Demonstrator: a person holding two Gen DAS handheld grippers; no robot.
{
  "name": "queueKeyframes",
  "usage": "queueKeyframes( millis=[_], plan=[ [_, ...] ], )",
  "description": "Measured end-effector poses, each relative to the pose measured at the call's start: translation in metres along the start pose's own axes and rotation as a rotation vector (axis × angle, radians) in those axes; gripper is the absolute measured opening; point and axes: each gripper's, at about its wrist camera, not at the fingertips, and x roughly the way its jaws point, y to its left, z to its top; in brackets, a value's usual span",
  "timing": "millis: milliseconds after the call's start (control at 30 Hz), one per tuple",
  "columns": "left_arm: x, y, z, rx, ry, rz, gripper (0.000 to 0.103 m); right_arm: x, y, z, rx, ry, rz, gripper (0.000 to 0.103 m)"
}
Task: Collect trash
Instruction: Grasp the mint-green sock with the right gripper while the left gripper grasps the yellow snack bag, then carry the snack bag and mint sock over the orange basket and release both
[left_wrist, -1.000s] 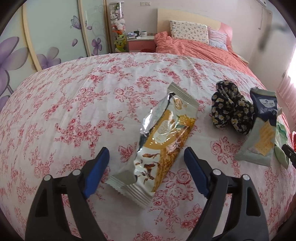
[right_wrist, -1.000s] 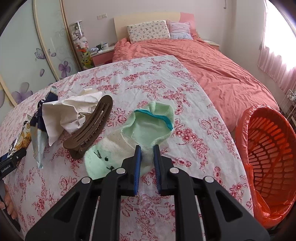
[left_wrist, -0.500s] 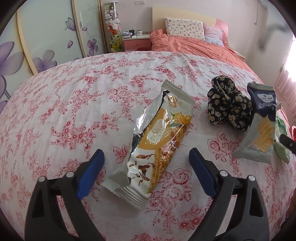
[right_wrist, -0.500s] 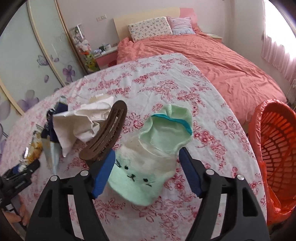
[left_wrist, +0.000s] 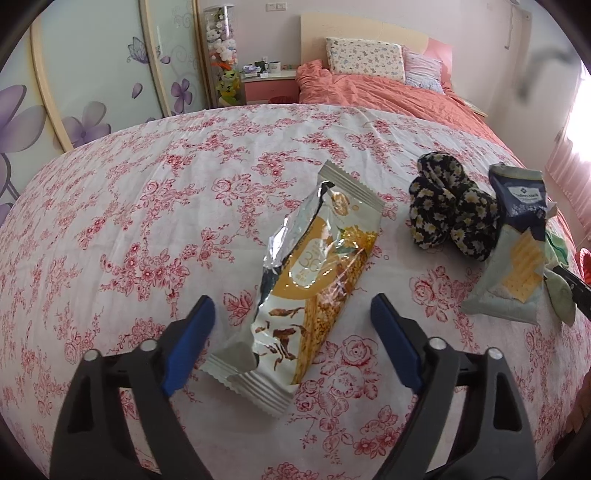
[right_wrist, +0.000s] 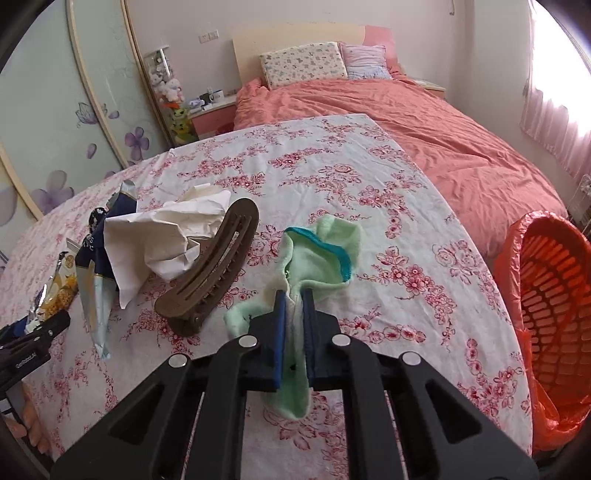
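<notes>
Between my left tool's (left_wrist: 291, 317) spread fingers lies the crinkly snack wrapper (left_wrist: 314, 280) on the worktop (left_wrist: 147, 206): light, slippery; I'd pinch its near sealed end. My right tool (right_wrist: 294, 317) clamps a limp green sock (right_wrist: 317, 254).

surface: table under a floral cloth (left_wrist: 147, 206) | lying on it: snack wrapper (left_wrist: 314, 273), flowered scrunchie (left_wrist: 450, 218) just beside cracker packet (left_wrist: 517, 251), crumpled paper (right_wrist: 166, 236), brown hair clip (right_wrist: 214, 269) against the paper | green sock (right_wrist: 317, 254) is seen partly lifted off the cloth
</notes>
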Motion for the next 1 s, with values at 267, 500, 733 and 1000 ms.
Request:
queueKeyframes(
  millis=[267, 500, 733, 1000],
  plan=[
    [0.004, -0.008, 0.007, 0.038, -0.007, -0.053, 0.073, 0.002, 0.002, 0.0, 0.009, 0.012, 0.016, 0.01],
    [0.007, -0.017, 0.014, 0.098, -0.027, -0.076, 0.048, 0.002, 0.003, 0.0, 0.002, 0.012, 0.01, 0.01],
    [-0.002, -0.017, 0.012, 0.093, -0.039, -0.082, 0.04, -0.006, -0.003, -0.003, 0.0, -0.002, 0.048, 0.009],
    [-0.031, -0.016, 0.013, 0.087, -0.078, -0.065, 0.039, -0.039, -0.011, -0.003, 0.013, -0.059, 0.095, 0.009]
  ],
)
